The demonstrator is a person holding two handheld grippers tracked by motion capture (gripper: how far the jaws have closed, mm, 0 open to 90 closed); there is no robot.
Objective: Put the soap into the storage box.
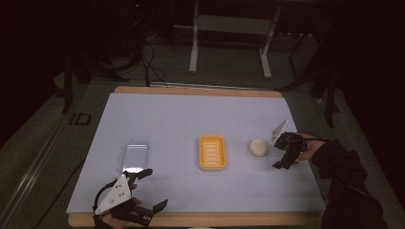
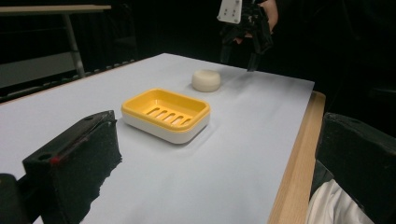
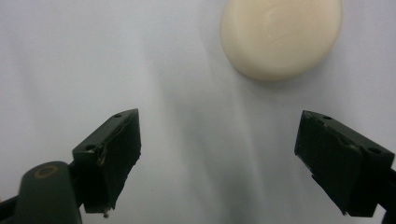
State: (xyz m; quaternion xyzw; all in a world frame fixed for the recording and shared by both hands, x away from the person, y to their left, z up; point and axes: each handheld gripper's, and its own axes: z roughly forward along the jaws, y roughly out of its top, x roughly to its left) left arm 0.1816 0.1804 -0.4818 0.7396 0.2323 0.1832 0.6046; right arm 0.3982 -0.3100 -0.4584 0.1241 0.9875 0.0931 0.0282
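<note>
The right gripper (image 3: 217, 163) hovers with jaws spread — nothing between them — the soap (image 3: 281, 35) at one o'clock. The left gripper (image 1: 148, 188), also spread, rests at the table's (image 1: 191, 109) seven o'clock corner.

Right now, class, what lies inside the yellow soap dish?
Nothing lies in the yellow soap dish: only its slotted floor shows. The soap bar rests apart on the white sheet. Below the slots is hidden.

White-covered table (image 1: 191, 114) with clear lid (image 1: 134, 156), yellow soap dish (image 1: 212, 152), round soap (image 1: 258, 147).
</note>
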